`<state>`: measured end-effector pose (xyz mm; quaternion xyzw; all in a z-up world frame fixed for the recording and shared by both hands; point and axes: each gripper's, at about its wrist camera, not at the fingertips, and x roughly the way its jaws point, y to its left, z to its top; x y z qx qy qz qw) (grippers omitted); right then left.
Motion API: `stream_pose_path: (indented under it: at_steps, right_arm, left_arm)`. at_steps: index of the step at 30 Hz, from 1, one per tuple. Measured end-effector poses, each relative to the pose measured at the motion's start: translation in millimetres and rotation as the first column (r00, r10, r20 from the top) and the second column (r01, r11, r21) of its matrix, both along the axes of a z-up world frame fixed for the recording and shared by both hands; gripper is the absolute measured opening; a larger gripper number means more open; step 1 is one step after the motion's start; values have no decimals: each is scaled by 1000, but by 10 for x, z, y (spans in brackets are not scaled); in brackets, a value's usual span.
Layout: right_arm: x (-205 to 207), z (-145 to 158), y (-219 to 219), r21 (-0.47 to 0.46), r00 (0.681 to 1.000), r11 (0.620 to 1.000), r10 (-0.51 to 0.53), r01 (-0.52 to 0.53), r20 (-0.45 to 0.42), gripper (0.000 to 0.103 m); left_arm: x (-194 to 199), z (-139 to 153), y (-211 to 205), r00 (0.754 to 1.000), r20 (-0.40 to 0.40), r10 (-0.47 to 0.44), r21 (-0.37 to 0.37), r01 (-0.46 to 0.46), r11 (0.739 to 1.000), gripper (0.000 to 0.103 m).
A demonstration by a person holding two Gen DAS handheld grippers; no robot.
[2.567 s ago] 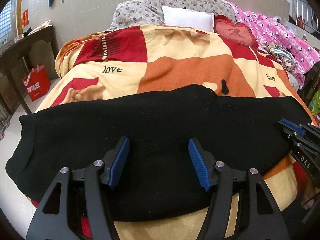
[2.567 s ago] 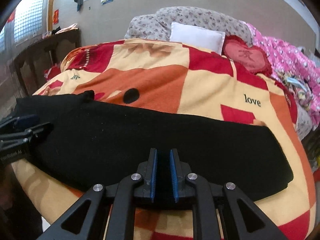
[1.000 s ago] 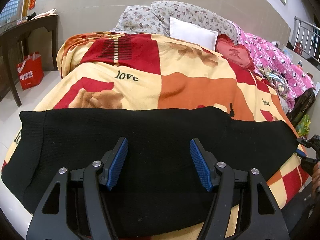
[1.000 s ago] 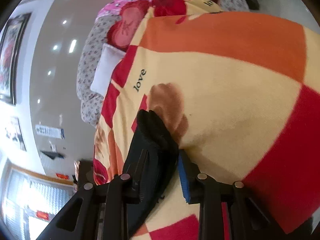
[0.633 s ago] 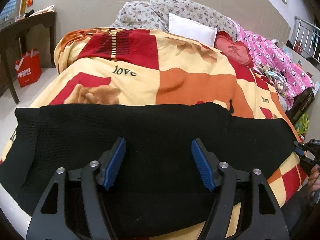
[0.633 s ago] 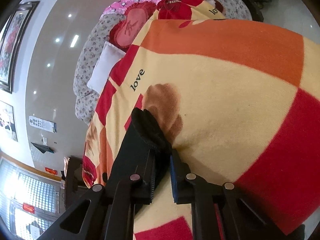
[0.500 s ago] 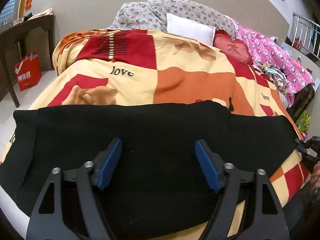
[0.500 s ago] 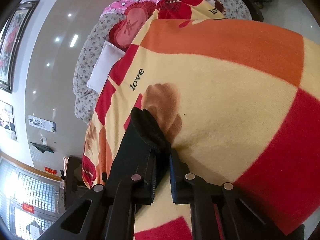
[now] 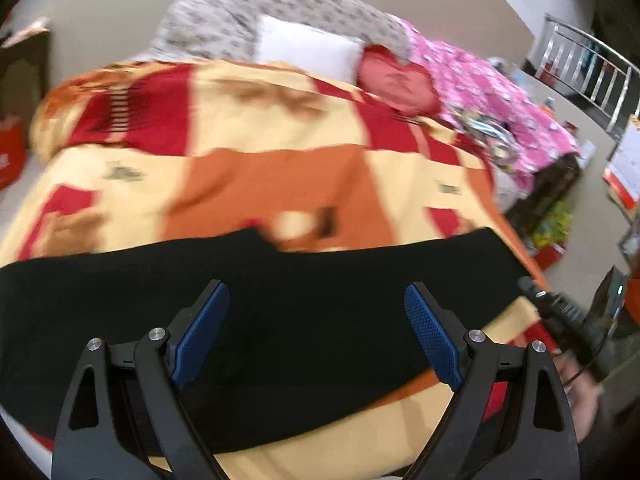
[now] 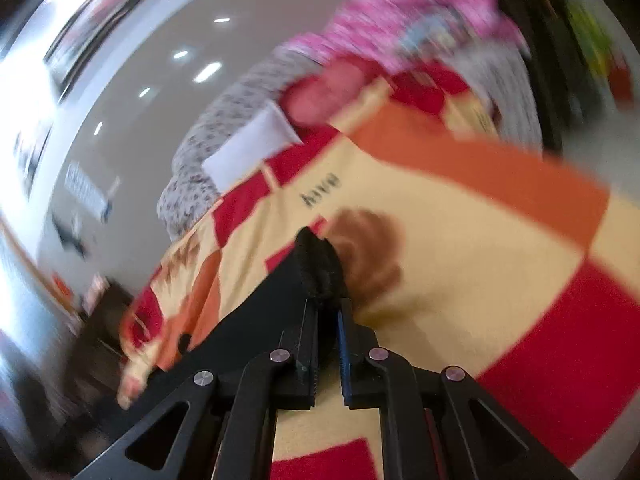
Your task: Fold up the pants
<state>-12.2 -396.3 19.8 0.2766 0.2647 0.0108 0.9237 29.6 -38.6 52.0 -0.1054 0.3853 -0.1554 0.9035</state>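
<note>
Right tongs [image 10: 328,320] are clenched on one end of the black pants [image 9: 280,320], whose bunched cloth pokes out between the pads. Left tongs [image 9: 316,336] have just been opening and stand spread wide above the middle of the pants, with nothing pinched between the blue pads [image 9: 430,336]. Black pants lie stretched across the near edge of the bed, on the red, orange and cream blanket [image 9: 280,176].
</note>
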Motion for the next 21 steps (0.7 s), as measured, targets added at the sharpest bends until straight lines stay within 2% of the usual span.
stream_pose_path:
  at_steps: [2, 4, 7, 10, 12, 14, 17, 19, 21]
  right_arm:
    - [-52, 107, 226, -133, 998, 991, 40, -33, 44, 8]
    - [-83, 140, 389, -205, 993, 976, 94, -78, 70, 8]
    - [-134, 164, 638, -326, 983, 936, 165, -130, 84, 8]
    - [-153, 163, 952, -478, 976, 866, 205, -145, 74, 8]
    - [-152, 146, 1119, -541, 972, 827, 226, -155, 67, 8]
    - [-173, 127, 1281, -598, 964, 785, 254, -162, 72, 8]
    - [-256, 75, 1512, -682, 946, 707, 315, -185, 71, 8]
    - [-303, 36, 1649, -728, 931, 656, 358, -200, 66, 8]
    - [-333, -7, 1748, -754, 927, 625, 370, -201, 60, 8]
  left_arm:
    - [164, 40, -284, 996, -76, -55, -66, 50, 997, 90]
    - [316, 65, -540, 983, -147, -113, -131, 94, 987, 89]
    - [457, 160, -900, 964, -185, -193, -156, 165, 974, 89]
    - [484, 278, -1190, 947, -179, -268, -119, 249, 961, 89]
    - [520, 274, -1374, 929, -190, -318, -83, 307, 948, 89]
    - [550, 262, -1493, 926, -190, -327, -6, 332, 943, 89]
    - [572, 287, -1535, 918, -187, -348, 50, 363, 930, 89]
    - [573, 296, -1504, 922, -179, -344, 89, 363, 927, 89]
    - [575, 312, -1455, 936, -161, -312, 135, 334, 933, 89]
